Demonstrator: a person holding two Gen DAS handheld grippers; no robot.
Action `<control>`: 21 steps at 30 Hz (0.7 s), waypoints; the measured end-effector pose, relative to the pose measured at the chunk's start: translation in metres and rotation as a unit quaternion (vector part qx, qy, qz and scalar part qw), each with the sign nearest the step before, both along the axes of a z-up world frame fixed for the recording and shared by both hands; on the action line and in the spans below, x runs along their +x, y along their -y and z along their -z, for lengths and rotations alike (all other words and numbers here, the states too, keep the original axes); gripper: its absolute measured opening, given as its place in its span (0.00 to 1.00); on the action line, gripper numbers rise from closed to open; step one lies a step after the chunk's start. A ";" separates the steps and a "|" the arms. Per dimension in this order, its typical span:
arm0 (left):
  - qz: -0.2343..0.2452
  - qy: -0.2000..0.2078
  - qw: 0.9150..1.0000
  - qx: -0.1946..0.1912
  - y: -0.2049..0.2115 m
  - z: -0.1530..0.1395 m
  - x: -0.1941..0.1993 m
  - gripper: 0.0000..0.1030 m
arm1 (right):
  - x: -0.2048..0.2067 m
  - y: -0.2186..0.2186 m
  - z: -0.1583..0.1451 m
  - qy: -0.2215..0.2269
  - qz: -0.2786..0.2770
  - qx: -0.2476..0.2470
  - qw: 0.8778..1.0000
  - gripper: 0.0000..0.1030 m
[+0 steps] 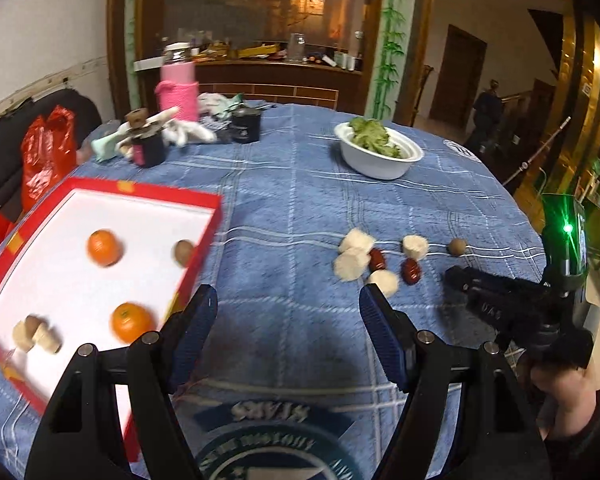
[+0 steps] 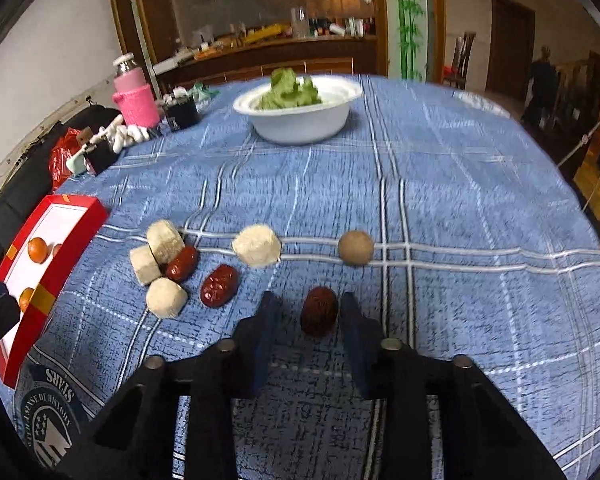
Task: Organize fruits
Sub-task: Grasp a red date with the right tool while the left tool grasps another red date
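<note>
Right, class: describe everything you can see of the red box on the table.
The red box is a shallow, open tray that looks like cardboard, with red walls, gold patches and a white floor. It lies flat on the blue checked cloth at the table's left. Inside lie two oranges, a brownish round fruit and pale chunks.

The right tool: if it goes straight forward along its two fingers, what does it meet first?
The right tool already has a dark red date between its fingers, so it would meet that date first. Whether the pads already press on it is unclear. Farther ahead lies a round brown fruit.
</note>
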State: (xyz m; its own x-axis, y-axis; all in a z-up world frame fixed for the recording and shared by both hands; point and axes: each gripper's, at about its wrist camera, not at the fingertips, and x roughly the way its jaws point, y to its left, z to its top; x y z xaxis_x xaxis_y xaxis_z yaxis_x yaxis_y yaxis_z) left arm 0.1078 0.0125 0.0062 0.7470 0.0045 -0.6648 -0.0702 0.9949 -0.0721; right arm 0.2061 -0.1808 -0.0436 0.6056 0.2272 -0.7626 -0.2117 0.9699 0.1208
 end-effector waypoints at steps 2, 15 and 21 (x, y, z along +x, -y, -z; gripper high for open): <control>0.008 0.001 1.000 0.000 0.008 0.001 0.006 0.71 | 0.002 0.002 0.002 -0.005 0.003 0.004 1.000 0.21; 0.081 -0.024 0.996 0.011 0.083 0.015 0.055 0.71 | 0.003 0.037 -0.006 0.009 0.042 0.051 0.998 0.19; 0.112 -0.037 0.993 0.024 0.108 0.031 0.075 0.64 | 0.003 0.060 -0.019 0.029 0.069 0.084 0.994 0.19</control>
